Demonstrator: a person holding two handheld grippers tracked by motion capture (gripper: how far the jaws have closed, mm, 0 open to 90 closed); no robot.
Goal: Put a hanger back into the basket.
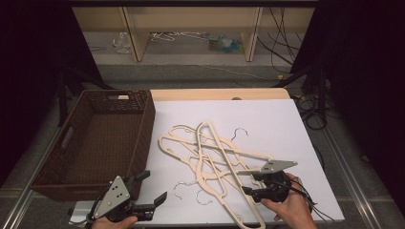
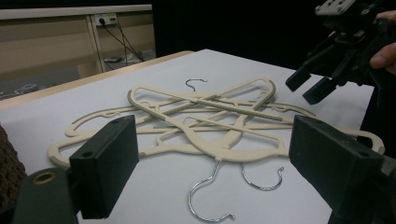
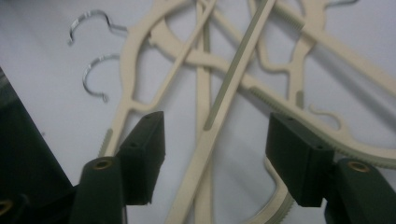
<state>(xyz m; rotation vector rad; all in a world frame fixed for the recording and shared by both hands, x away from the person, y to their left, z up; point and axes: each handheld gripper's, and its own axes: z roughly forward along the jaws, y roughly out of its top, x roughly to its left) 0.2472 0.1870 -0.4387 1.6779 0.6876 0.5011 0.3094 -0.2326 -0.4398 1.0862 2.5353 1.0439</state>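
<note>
Your right gripper (image 1: 250, 183) hangs low over the near right part of the tangled pile of cream plastic clothes hangers with silver wire hooks (image 1: 217, 160), which lies in the middle of the white table sheet (image 1: 286, 124); its 2 black jaws stand spread with a slim cream hanger bar (image 3: 219, 112) running up between them, and neither pad presses on it. Your left gripper (image 1: 155, 186) sits at the near left edge of the sheet, just beside the near right corner of the dark brown woven basket (image 1: 143, 124), jaws spread wide and holding nothing, pointed toward the pile.
</note>
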